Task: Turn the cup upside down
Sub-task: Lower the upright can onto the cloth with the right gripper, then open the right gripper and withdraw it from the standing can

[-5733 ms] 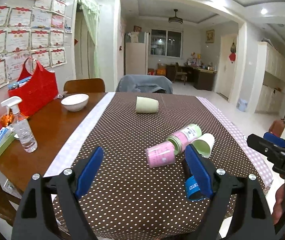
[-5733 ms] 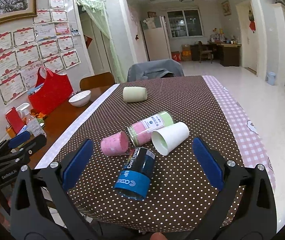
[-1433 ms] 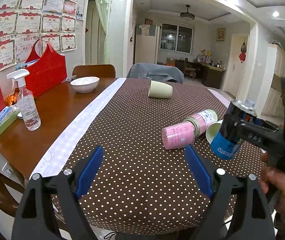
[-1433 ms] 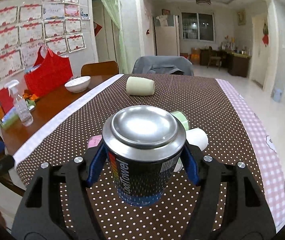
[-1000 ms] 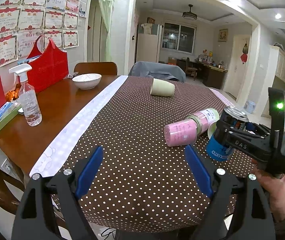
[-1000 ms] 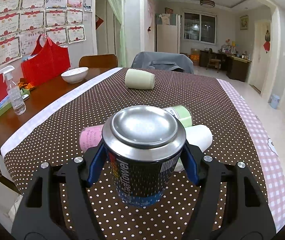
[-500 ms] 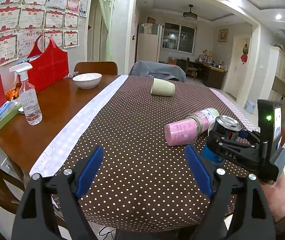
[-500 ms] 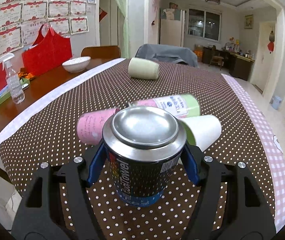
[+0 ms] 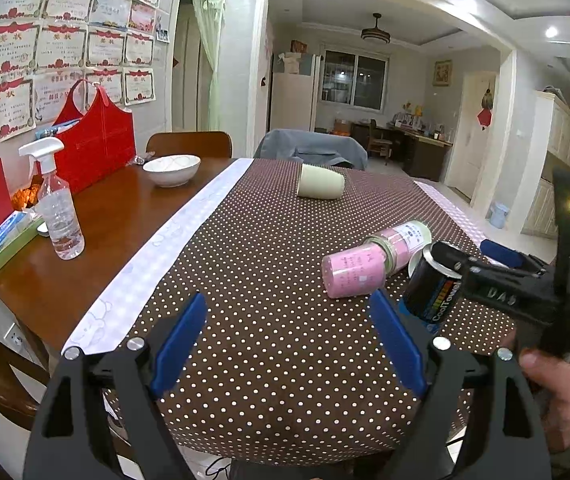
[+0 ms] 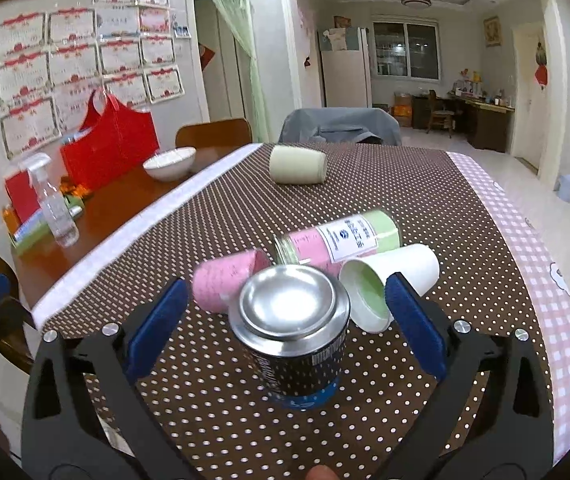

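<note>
A dark "CoolTowel" cup-shaped can (image 10: 293, 344) stands on the dotted tablecloth (image 10: 425, 200) with its steel end up and its blue band down. My right gripper (image 10: 285, 284) is open, its blue fingers wide on either side of the can and clear of it. From the left wrist the can (image 9: 431, 292) shows at the right, with the right gripper (image 9: 485, 280) behind it in a person's hand. My left gripper (image 9: 289, 300) hangs open over the tablecloth's near part, holding nothing.
Lying on their sides are a pink cup (image 10: 225, 284), a pink and green jar (image 10: 337, 240), a white cup (image 10: 389, 284) and a pale green cup (image 10: 297, 166). A bowl (image 9: 171, 168), a spray bottle (image 9: 59, 216) and a red bag (image 9: 97, 148) stand on the bare wood at left.
The can, first lying on the cloth, was held steel end up in the right gripper, which came down to the table. Its jaws have now opened off the can.
</note>
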A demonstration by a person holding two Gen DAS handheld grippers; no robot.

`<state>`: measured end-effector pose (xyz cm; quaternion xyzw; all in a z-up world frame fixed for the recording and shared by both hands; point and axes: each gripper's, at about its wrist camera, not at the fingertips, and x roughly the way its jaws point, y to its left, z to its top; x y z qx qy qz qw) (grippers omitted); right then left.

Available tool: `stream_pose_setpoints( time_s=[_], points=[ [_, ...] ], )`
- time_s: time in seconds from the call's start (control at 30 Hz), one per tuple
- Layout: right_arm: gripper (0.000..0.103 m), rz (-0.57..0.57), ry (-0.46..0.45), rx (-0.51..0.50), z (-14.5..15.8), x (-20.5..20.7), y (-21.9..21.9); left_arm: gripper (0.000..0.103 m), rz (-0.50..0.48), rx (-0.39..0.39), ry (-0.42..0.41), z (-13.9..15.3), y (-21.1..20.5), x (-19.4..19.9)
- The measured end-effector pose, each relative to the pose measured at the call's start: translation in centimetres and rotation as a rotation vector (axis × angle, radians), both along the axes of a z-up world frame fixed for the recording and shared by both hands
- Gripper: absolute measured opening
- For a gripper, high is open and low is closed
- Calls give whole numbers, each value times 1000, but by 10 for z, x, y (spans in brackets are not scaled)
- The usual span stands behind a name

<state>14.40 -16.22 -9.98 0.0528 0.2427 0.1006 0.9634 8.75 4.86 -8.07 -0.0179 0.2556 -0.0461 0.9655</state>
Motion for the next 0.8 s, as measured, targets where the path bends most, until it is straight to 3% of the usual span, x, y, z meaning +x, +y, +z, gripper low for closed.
stream_pose_setpoints(
  time_s=[0.8],
  points=[
    [97, -50, 28, 166, 64, -48, -45, 83, -46, 62, -136, 53, -30, -23]
  ],
)
